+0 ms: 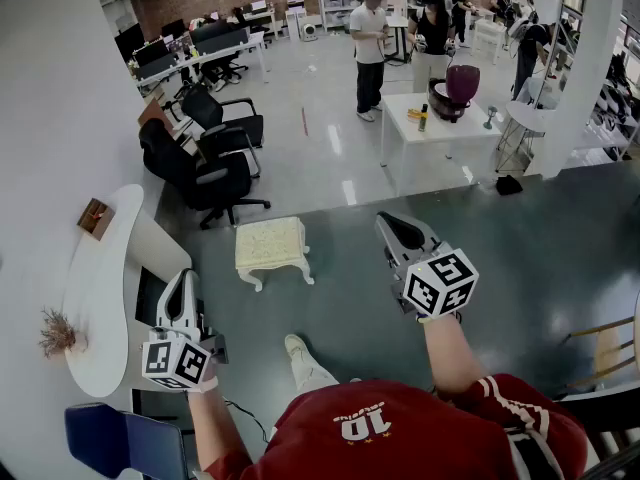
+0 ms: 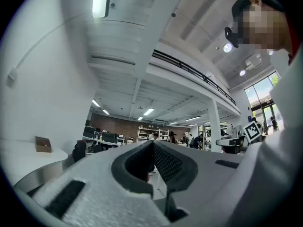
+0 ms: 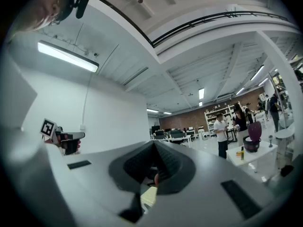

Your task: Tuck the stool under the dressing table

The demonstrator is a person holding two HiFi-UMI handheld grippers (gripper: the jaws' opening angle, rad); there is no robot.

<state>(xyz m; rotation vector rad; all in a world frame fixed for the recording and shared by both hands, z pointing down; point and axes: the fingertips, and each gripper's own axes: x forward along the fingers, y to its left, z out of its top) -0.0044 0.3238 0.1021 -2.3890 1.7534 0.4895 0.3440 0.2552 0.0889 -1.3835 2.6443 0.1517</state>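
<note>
The cream stool (image 1: 270, 246) with carved legs stands upright on the dark floor (image 1: 520, 258), out in the open and apart from the white dressing table (image 1: 98, 303), whose curved top runs along the wall at the left. It is not under the table, and neither gripper touches it. On the dressing table's top sit a small brown box (image 1: 96, 218) towards the far end and a tuft of dried plant (image 1: 57, 333) nearer the person. The left gripper (image 1: 182, 281) is held in the air just beside the dressing table's front edge, its jaws pressed together with nothing between them, as the left gripper view shows. The right gripper (image 1: 392, 224) hangs to the right of the stool and nearer the person, and its jaws are likewise closed on nothing. In the right gripper view a sliver of the cream stool shows low down through the gap beneath the jaws. The person wears a red shirt (image 1: 400, 433), and one pale shoe (image 1: 297, 351) is planted on the floor behind the stool. Beyond the stool are black office chairs (image 1: 205, 173), and farther right is a white table (image 1: 440, 126) carrying a dark purple appliance (image 1: 460, 86), with two people (image 1: 370, 48) standing behind it.
</note>
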